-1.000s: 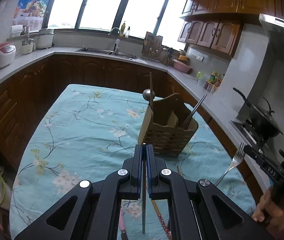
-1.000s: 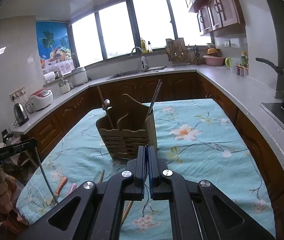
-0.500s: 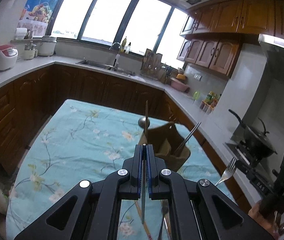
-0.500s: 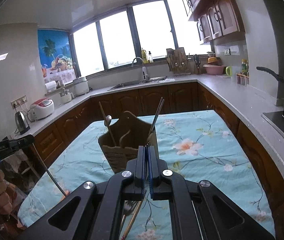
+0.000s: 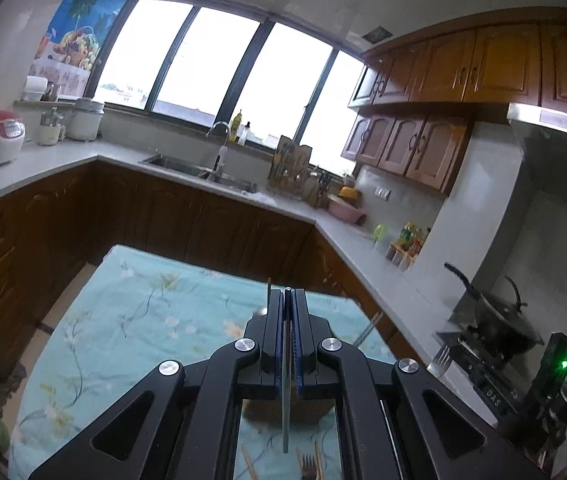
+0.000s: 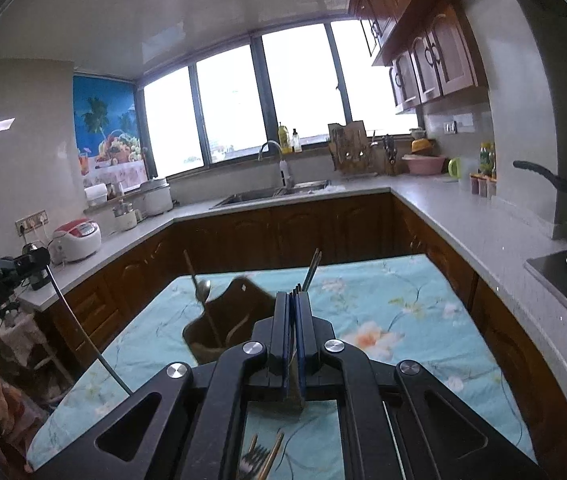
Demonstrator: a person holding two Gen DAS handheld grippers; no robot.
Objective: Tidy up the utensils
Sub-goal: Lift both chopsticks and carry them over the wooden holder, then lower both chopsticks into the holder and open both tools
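My left gripper (image 5: 288,296) has its jaws clamped on a thin metal rod (image 5: 285,420), my right gripper (image 6: 294,300) on a fork (image 5: 440,360), the wooden caddy (image 6: 223,320) just beyond both.

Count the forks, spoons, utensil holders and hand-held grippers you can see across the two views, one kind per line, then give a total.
Forks: 2 (one clamped in the right hand-held gripper, one lying on the tablecloth)
Spoons: 1 (spoon standing in the holder)
Utensil holders: 1 (wooden holder)
Hand-held grippers: 2 (the left hand-held gripper clamps a thin metal stick)
Total: 6
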